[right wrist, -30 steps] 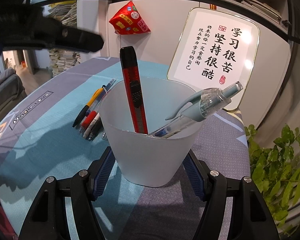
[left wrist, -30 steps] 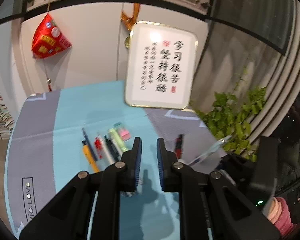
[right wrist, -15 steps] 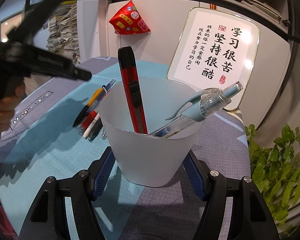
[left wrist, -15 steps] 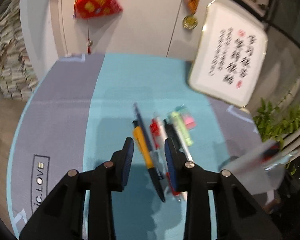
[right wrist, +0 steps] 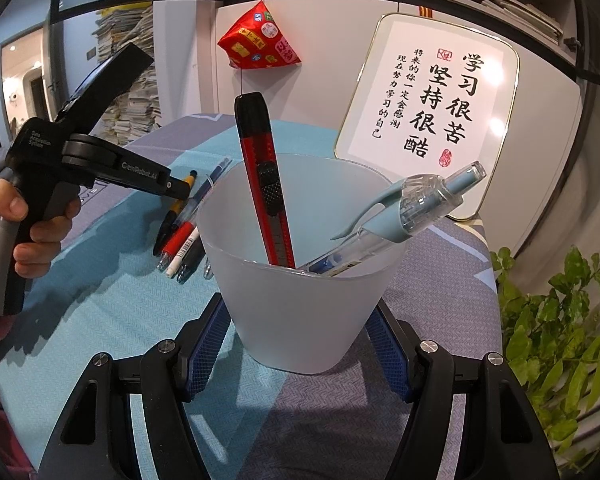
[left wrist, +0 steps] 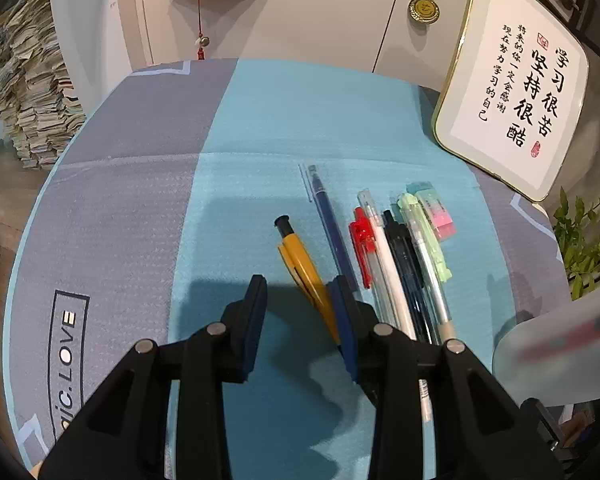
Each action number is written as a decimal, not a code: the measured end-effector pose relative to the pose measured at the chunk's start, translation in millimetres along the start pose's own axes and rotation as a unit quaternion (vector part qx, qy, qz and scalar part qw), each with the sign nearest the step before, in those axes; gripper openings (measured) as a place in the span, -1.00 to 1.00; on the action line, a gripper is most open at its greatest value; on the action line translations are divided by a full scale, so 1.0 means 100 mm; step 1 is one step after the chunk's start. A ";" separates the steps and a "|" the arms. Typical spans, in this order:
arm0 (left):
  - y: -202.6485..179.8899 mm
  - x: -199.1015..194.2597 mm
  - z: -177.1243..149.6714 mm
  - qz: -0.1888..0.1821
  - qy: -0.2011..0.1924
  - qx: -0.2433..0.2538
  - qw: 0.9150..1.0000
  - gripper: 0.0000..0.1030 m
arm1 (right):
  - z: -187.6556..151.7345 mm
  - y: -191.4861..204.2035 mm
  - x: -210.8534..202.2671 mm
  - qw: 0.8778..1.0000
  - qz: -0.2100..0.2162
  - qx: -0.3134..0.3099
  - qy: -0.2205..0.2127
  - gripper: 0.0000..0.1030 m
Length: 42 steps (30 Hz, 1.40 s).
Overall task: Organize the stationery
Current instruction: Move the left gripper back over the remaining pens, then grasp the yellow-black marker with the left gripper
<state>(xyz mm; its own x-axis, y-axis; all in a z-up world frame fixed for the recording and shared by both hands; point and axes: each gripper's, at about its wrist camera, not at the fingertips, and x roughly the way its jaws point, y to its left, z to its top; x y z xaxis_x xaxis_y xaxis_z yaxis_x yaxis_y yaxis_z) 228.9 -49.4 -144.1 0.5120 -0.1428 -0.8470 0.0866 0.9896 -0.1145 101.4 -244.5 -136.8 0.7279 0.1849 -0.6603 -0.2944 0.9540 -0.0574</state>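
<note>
Since the earlier frames the left gripper (left wrist: 300, 300) has swung down from facing the framed calligraphy plaque (left wrist: 512, 92) to point at the row of pens, and its jaws have just been opening; they now stand apart with only the lower end of the yellow pen with a black cap (left wrist: 304, 268) showing in the gap, pads not pressing on it

Round table under a teal and grey printed cloth (left wrist: 140, 220) fills the centre of the left wrist view. Frosted translucent plastic cup (right wrist: 300, 280) fills the centre of the right wrist view, clamped at its base between the blue pads of the right gripper (right wrist: 296, 344). Inside it lean a red and black utility knife (right wrist: 264, 184), nearly upright, and a clear pen with a pale blue clip (right wrist: 404, 216), tilted toward the right of the frame

In the left wrist view, right of the yellow pen, lie side by side: a dark blue pen (left wrist: 332, 224), a red-capped pen (left wrist: 362, 240), a black pen (left wrist: 404, 256), a pale green pen (left wrist: 424, 236) and a pink and mint eraser (left wrist: 436, 210). A bare hand (right wrist: 16, 232) grips the left gripper's handle at the left edge of the right wrist view
</note>
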 end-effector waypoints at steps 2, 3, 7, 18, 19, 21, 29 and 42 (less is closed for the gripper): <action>0.00 0.01 0.01 0.001 0.003 -0.003 1.000 -0.35 | 0.00 0.00 0.01 1.000 0.000 0.000 0.001 0.35; -0.01 0.04 0.03 0.003 0.005 -0.005 1.000 -0.35 | 0.00 0.00 0.01 1.000 0.000 0.000 0.001 0.35; -0.07 0.14 0.14 0.030 0.006 -0.002 1.000 -0.41 | 0.00 0.01 0.01 1.000 0.000 0.000 0.001 0.35; -0.05 -0.07 0.14 0.013 -0.009 0.003 1.000 -0.78 | 0.00 0.01 0.01 1.000 0.000 0.000 0.001 0.35; -0.06 -0.17 0.12 0.003 -0.015 0.005 1.000 -0.78 | 0.00 0.00 0.01 1.000 0.000 0.000 0.001 0.35; -0.09 -0.37 0.09 -0.010 -0.034 0.011 0.999 -0.78 | 0.00 0.00 0.01 1.000 0.000 0.000 0.001 0.35; -0.30 -1.02 0.09 -0.055 -0.108 0.041 0.992 -0.78 | 0.00 0.00 0.01 1.000 0.000 0.000 0.001 0.35; -0.88 -1.82 0.00 -0.148 -0.178 0.109 0.967 -0.78 | 0.00 0.00 0.01 1.000 0.000 0.000 0.001 0.35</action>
<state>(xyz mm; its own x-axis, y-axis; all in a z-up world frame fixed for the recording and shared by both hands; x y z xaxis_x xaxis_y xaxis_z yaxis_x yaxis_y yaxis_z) 127.9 -110.5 19.9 0.6958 -0.4540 -0.5565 0.4329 0.8834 -0.1793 102.4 -244.1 -137.3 0.7267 0.1845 -0.6617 -0.2943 0.9540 -0.0572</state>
